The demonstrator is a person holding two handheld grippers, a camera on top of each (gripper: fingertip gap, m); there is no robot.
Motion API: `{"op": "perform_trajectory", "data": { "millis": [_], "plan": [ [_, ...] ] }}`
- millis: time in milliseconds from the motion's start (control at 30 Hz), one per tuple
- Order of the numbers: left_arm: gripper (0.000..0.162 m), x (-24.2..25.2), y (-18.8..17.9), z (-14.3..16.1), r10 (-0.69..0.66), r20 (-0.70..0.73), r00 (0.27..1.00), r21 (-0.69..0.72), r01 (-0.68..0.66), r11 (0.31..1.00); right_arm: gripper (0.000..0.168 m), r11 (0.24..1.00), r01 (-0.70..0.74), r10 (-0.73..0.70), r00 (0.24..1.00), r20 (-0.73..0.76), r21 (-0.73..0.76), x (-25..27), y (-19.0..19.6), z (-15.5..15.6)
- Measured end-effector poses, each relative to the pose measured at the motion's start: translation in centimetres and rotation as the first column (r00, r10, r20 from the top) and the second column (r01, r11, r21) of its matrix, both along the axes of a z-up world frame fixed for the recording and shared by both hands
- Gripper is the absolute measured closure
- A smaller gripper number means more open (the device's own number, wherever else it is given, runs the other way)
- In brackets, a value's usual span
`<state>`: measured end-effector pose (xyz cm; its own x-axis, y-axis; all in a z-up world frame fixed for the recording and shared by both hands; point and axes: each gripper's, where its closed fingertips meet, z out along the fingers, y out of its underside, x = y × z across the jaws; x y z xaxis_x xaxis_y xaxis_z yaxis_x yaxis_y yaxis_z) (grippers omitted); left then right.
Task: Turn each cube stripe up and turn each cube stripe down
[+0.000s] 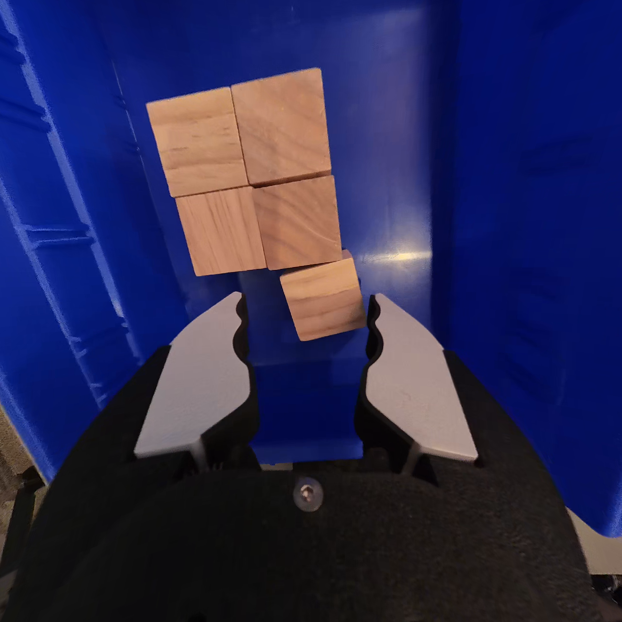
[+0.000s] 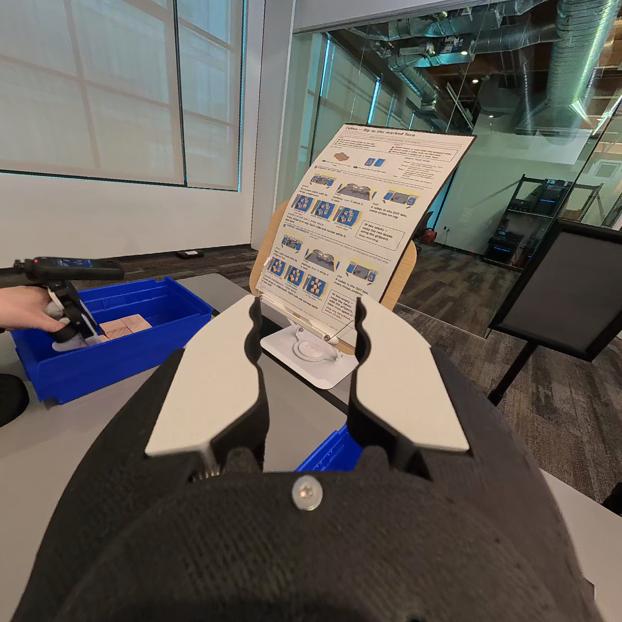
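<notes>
Wooden cubes, 5 with no stripe showing, lie in the blue bin; the left claw is spread wide beside the nearest cube, seemingly for pickup. The right claw, also wide, is held empty above the surface.

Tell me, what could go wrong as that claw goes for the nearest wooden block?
The tilted cube sits off-centre, close to one finger of the open left gripper, so closing might skew it or push it away. It also lies near the four packed cubes in the blue bin, which could get nudged.
</notes>
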<state>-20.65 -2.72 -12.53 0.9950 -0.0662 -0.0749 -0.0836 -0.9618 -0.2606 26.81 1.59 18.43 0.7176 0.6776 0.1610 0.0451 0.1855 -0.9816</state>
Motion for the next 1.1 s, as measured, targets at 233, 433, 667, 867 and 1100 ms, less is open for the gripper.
{"op": "perform_trajectory", "data": {
  "millis": [233, 433, 667, 867, 1100],
  "plan": [
    [0.114, 0.5, -0.1, -0.8, -0.027, 0.030, 0.999, -0.063, 0.029, 0.998, 0.116, 1.000, 0.006, -0.006, 1.000, -0.004, -0.005, -0.1, 0.3, -0.2],
    [0.115, 0.4, -0.4, -0.7, -0.079, 0.007, 0.997, -0.097, 0.079, 0.992, 0.116, 1.000, 0.006, -0.005, 1.000, 0.022, -0.015, -0.6, 0.7, -0.7],
    [0.115, 1.2, -0.3, 3.8, -0.135, 0.077, 0.988, 0.021, 0.134, 0.991, 0.117, 0.997, -0.042, 0.044, 0.998, 0.038, -0.057, -2.4, 1.7, -2.2],
    [0.116, 7.8, 0.1, 14.9, -0.352, 0.291, 0.889, 0.340, 0.248, 0.907, 0.115, 0.977, -0.210, 0.208, 0.977, 0.058, 0.041, -7.2, 0.7, -2.8],
    [0.116, 22.5, -2.6, 25.7, -0.755, 0.558, 0.345, 0.685, 0.323, 0.653, 0.105, 0.848, -0.455, 0.400, 0.886, 0.236, 0.270, -15.5, -5.6, -4.4]
  ]
}}
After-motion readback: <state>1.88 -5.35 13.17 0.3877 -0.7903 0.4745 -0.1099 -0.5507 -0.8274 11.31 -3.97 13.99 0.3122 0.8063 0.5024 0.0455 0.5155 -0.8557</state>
